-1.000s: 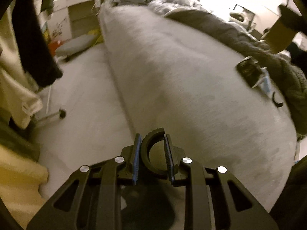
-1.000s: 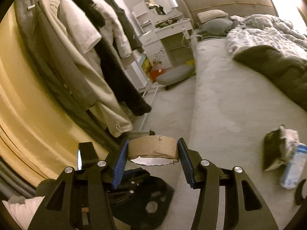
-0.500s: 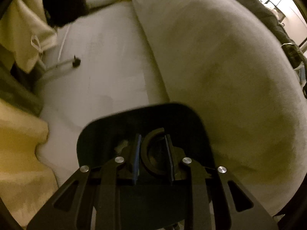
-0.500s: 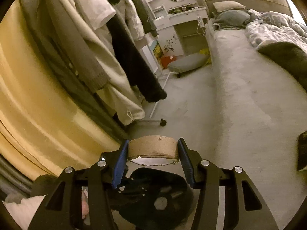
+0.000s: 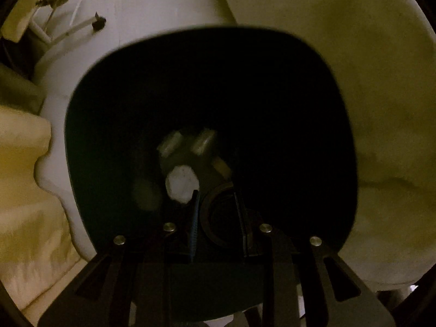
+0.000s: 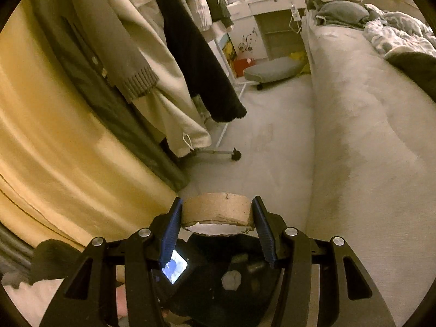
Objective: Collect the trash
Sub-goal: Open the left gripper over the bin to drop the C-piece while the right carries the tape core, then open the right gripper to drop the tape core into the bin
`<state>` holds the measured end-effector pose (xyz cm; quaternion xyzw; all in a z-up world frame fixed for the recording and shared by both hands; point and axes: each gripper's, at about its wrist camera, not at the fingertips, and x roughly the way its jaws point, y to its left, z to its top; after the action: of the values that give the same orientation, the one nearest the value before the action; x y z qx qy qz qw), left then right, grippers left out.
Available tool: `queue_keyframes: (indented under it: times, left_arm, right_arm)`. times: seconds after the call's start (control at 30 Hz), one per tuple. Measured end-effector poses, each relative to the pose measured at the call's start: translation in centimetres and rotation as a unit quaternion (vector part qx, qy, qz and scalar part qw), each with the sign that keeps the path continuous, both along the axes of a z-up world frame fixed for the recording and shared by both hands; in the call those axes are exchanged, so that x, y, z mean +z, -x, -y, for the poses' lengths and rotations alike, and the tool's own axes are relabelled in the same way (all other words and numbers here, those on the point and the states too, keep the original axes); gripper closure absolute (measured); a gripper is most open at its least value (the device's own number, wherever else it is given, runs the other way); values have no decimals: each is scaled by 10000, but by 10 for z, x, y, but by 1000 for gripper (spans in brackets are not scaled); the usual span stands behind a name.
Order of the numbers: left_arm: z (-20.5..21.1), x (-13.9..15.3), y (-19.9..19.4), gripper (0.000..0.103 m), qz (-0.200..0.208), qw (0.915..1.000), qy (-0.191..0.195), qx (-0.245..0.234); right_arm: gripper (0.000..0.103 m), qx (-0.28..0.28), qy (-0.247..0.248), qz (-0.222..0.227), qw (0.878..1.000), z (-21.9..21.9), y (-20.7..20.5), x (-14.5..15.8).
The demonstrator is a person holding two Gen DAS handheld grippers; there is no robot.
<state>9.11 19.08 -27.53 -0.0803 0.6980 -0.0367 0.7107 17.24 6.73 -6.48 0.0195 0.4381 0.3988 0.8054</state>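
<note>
While my left tongs (image 5: 218, 226) point straight down into the dark bin (image 5: 272, 87), they grip a black plastic ring (image 5: 209, 218) between their pads, and the ring hangs inside the bin's mouth. Down on the bin's bottom I see a crumpled white wad (image 5: 181, 184) and a few pale scraps (image 5: 203, 144), blurred and hard to make out. The bin stands on the pale floor (image 5: 152, 13), beside the bed (image 5: 354, 54) on one side and a yellow curtain (image 5: 21, 163) on the other. My right tongs (image 6: 217, 215) are clamped on a short cardboard tape core (image 6: 216, 208), its round wall pressed by both blue pads, held above the bin's near rim. In that view the bin lies just below the core, with the white wad visible inside. Beyond it, coats (image 6: 152, 54) hang from a wheeled rack (image 6: 218, 152) along the curtain, and a rumpled blanket (image 6: 395, 35) lies on the bed.
</note>
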Motion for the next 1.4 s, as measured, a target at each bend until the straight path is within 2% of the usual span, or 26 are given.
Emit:
queue_keyframes:
  times: [0.03,0.1,0.13,0.2,0.27,0.53,0.67,0.83,0.93,1.03,1.17,1.4]
  left_arm:
    - [-2,-2,2,73,-26,10000,-9,1]
    - [-2,-1,7,59,13,9999,-65,-82]
    - [-4,-1,6,57,39,9999,-49,-86]
    - [-11,1,7,44,98,9999,43,-38]
    - [-17,5,7,38,163,9998,92,38]
    - [-43,37,14,38,718,9966,210,338]
    - [-51,65,16,38,1160,9928,12,306]
    - [-64,104,20,42,1658,9851,6,463]
    - [-74,127,23,50,1930,9796,-14,567]
    - [-78,149,24,50,2203,9730,-61,687]
    - [-84,173,24,56,2523,9647,-173,736]
    - [-86,212,21,57,2919,9531,83,796]
  right_arm:
    - [51,8,33,-22,10000,-3,0,-3]
    - [51,39,126,-72,9999,-10,0,-11]
    - [51,48,186,-93,9998,-13,1,-15]
    - [51,63,315,-151,9994,-18,0,-25]
    - [51,50,477,-206,9986,-22,-2,-35]
    - [51,10,984,-458,9941,-34,-8,-78]
    - [51,39,1174,-566,9915,-39,-8,-93]
    - [51,73,1389,-667,9880,-43,-7,-110]
    - [51,113,1485,-735,9861,-47,-5,-120]
    - [51,156,1668,-778,9828,-51,0,-132]
    - [51,349,2058,-847,9743,-60,11,-155]
    - [51,642,2600,-1012,9581,-70,27,-195]
